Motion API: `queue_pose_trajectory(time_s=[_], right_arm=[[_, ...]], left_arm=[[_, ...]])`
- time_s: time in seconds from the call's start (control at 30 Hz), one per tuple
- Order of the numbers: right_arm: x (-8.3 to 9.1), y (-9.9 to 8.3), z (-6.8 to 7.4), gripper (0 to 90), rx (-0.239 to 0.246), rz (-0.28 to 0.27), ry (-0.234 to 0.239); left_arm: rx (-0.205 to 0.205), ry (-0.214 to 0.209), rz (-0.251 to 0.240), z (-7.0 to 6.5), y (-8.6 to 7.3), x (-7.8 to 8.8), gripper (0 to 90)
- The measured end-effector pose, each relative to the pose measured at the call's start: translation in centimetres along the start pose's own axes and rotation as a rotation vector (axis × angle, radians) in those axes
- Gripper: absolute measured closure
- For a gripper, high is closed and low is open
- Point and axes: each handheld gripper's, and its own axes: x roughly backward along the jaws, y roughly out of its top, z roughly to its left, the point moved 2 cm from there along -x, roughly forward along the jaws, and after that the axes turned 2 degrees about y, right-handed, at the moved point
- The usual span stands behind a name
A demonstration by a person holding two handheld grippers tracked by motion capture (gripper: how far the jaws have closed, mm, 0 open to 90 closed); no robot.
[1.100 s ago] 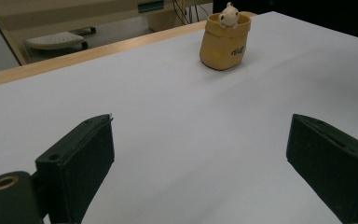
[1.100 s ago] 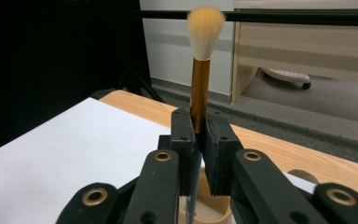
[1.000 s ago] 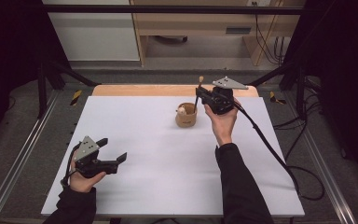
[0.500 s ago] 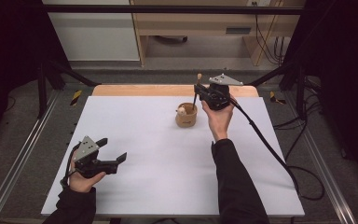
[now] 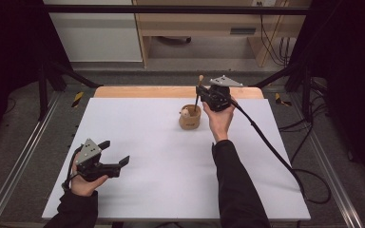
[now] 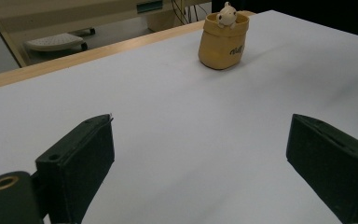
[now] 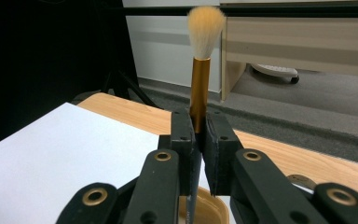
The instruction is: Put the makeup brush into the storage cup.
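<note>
The right gripper (image 7: 196, 135) has its jaws pinched on the golden handle of a brush (image 7: 200, 70), which stands upright with its pale bristle tuft on top. Just below the jaws, at the bottom edge of the right gripper view, the tan rim of the cup (image 7: 212, 210) peeks out, cut off by the frame. The high view places this right gripper (image 5: 198, 95) just behind and above the cup (image 5: 190, 118), with the brush (image 5: 200, 85) reading there as a thin dark stick with a light tip; its lower end is hard to make out against the cup.

The left gripper (image 6: 200, 154) has its jaws spread wide with nothing between them, over bare white table (image 6: 168, 116). Its view shows what the others blur: the cup (image 6: 223, 44) is a soft tan pouch with dark lettering and a small pale figure (image 6: 226, 15) at its mouth. In the high view the left gripper (image 5: 116, 159) sits well apart from the cup, toward the near left corner of the table (image 5: 161, 180)
</note>
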Motion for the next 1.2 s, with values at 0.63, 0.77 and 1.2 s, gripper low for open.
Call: queue_pose_trajectory(time_s=[0.63,0.77,1.2], right_arm=[[-2.0,-1.8,-0.2,83.7,-0.026,0.046,-0.022],[-2.1,-2.2,-0.2,83.7,-0.030,0.054,-0.021],[-2.7,-3.4,-0.7,83.6,-0.049,0.086,-0.032]], left_arm=[[-0.008,-0.002,-0.008,0.0,0.1,0.1,7.3],[-0.010,-0.003,-0.006,0.0,0.1,0.1,7.4],[-0.007,-0.004,-0.011,-0.1,0.1,0.2,7.3]])
